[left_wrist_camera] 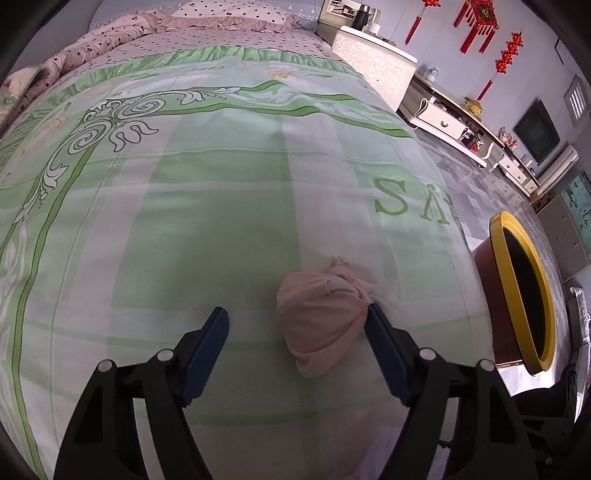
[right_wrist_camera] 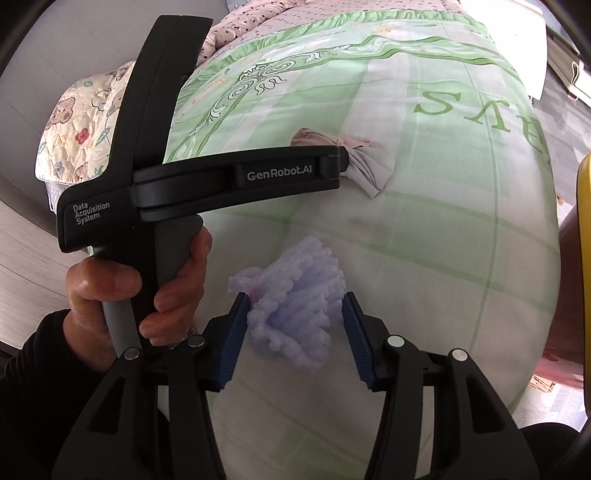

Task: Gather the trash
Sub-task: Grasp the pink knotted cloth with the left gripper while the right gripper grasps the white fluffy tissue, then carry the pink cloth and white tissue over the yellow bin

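The left wrist view looks steeply down along its fingers, close over the green-patterned bedspread [left_wrist_camera: 221,206], facing the pillows and the far wall. The right wrist view sits just as near and tilted down, a little to the side. Both share the bedspread [right_wrist_camera: 424,258], the pink bundle [left_wrist_camera: 321,314] [right_wrist_camera: 364,173] and the yellow-rimmed bin [left_wrist_camera: 524,295].

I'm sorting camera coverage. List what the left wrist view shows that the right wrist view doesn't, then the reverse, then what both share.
Only the left wrist view: the left gripper head-on, jaws open around the pink bundle, plus the cabinets and red wall ornaments.

Only the right wrist view: the right gripper straddling the purple foam piece, and the hand holding the left gripper's handle.

Both: the green bedspread, pink bundle, yellow-rimmed bin.
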Tool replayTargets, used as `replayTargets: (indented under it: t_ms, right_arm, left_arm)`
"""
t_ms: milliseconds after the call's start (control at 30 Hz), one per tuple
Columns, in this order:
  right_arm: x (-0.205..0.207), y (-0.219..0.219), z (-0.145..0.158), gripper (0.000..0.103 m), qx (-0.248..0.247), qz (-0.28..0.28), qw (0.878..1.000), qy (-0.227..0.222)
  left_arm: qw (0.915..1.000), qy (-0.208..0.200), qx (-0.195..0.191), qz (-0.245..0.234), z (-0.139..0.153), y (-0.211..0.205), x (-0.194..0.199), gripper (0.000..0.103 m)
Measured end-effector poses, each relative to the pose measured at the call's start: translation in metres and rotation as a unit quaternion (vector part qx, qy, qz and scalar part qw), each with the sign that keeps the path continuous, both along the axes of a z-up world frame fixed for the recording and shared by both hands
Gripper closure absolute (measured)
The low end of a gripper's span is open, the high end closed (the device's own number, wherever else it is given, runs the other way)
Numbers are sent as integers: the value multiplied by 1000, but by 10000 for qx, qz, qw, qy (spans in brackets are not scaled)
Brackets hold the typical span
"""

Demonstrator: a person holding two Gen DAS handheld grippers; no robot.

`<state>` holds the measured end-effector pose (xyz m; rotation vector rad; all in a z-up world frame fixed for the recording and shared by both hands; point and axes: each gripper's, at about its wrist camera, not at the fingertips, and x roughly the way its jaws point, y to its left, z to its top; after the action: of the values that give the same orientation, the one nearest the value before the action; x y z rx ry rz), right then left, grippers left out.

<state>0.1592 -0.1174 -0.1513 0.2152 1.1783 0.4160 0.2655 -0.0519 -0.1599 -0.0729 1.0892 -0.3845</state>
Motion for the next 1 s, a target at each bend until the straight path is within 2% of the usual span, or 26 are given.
replayTargets:
  t_ms: [67, 133, 167, 600, 1000]
  right_arm:
    - [-1, 2, -1, 56, 6, -2, 10000, -17]
    - [1, 1, -1, 58, 51, -1, 10000, -10]
    - [1, 1, -1, 60, 53, 19, 10000, -20]
    - [-6, -4, 4, 71, 192, 81, 9997, -106]
    - [-16, -16, 23, 77, 165, 75, 9992, -344]
  left_arm:
    - [9999, -20, -10, -111, 0, -5, 1, 42]
    - [9998, -33, -70, -180, 0, -8, 1, 56]
    - [9997, -13, -133, -220, 0, -9, 1, 60]
    - [9996, -142, -197, -118, 8, -5, 0, 67]
    - [9989, -407, -232, 78, 42, 13, -11, 68]
